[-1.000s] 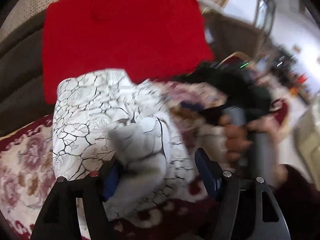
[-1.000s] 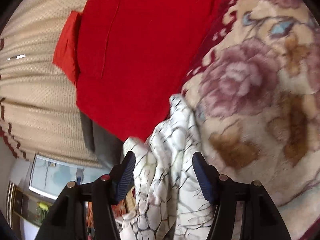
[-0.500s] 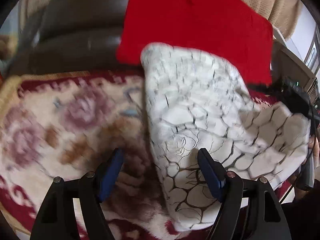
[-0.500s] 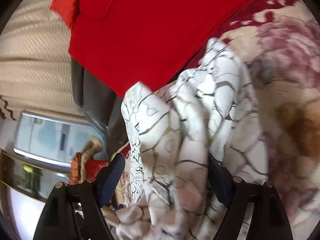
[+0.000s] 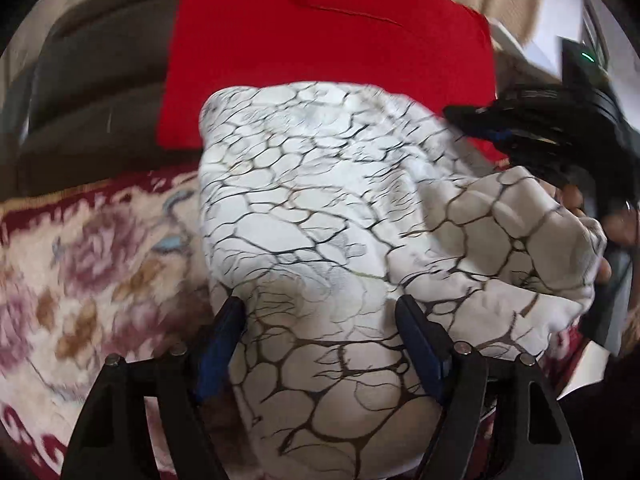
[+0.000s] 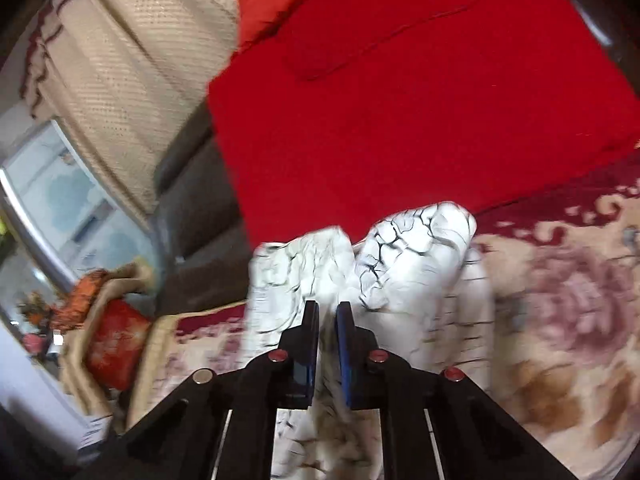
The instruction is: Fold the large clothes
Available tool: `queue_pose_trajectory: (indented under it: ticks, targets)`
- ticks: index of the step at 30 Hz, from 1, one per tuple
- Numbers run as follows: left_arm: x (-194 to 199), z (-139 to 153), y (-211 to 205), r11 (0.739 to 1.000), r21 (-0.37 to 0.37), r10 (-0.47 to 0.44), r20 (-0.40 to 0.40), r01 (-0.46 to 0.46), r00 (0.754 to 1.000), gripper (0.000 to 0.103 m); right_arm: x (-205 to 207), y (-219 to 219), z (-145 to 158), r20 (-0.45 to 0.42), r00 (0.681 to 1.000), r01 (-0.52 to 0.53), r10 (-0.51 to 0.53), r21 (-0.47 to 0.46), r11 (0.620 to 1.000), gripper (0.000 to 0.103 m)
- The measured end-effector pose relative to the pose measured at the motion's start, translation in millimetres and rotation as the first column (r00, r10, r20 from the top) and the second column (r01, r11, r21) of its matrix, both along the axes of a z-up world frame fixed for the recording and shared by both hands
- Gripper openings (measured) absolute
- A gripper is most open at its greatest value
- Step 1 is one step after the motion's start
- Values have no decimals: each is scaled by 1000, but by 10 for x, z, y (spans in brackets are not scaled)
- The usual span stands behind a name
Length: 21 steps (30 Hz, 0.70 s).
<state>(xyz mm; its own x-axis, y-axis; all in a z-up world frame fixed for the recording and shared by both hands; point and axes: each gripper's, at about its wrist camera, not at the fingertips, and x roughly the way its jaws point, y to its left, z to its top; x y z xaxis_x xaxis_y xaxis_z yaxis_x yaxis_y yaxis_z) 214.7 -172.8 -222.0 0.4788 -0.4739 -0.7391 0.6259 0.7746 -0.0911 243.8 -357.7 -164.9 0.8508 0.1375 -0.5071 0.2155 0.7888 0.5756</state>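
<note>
Floral blanket [image 5: 80,264] with red cloth [image 5: 328,64] behind: the crackle-print white garment [image 5: 320,216] lies bunched on it. Left tongs [image 5: 320,332] spread around it; right tongs [image 6: 327,316] pinching its fold.

A floral blanket [image 6: 560,320] covers a dark sofa [image 5: 100,92] before beige curtains [image 6: 132,80].

No legible text, label, brand, number or sign in either wrist view. Both views are motion-blurred.
</note>
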Motion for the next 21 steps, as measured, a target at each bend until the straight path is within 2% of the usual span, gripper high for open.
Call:
queue_pose_trajectory:
  ticks: [1, 4, 6, 8, 10, 11, 13, 15, 18, 20, 21]
  targets:
    - [-63, -23, -69, 1000, 21, -7, 22, 6, 1000, 79, 12, -84, -104, -46, 999, 29, -29, 3, 1000, 10]
    - [-125, -84, -196, 998, 59, -17, 44, 15, 999, 83, 132, -265, -440, -189, 982, 30, -22, 39, 999, 10]
    - [-66, -77, -172, 999, 44, -12, 23, 11, 1000, 83, 101, -336, -534, -214, 976, 48, -29, 83, 995, 10]
    - [-7, -59, -26, 1000, -18, 13, -12, -13, 1000, 85, -45, -393, -471, -193, 980, 78, -56, 109, 991, 14]
    - [20, -23, 69, 999, -46, 23, -29, -24, 999, 85, -253, -341, -308, -125, 991, 72, -53, 146, 987, 14]
    - [38, 15, 136, 998, -63, 22, -33, -24, 999, 85, -370, -246, -156, -57, 998, 39, -30, 152, 988, 14]
    - [36, 109, 262, 996, -88, 28, -12, -29, 1000, 85, -542, -73, 124, 19, 1000, -26, 24, 105, 994, 14]
    - [35, 218, 428, 992, -114, 57, 44, -52, 997, 85, -609, 154, 343, 58, 993, -106, 102, 71, 992, 14]
    - [77, 273, 609, 987, -116, 117, 72, -108, 991, 85, -575, 575, 546, 42, 979, -201, 200, 32, 979, 14]
    - [171, 204, 708, 982, -85, 171, 44, -167, 984, 85, -509, 802, 553, 3, 970, -245, 245, 23, 969, 14]
    - [148, 207, 730, 981, -62, 185, 29, -183, 982, 85, -470, 892, 511, -51, 970, -239, 239, -3, 971, 14]
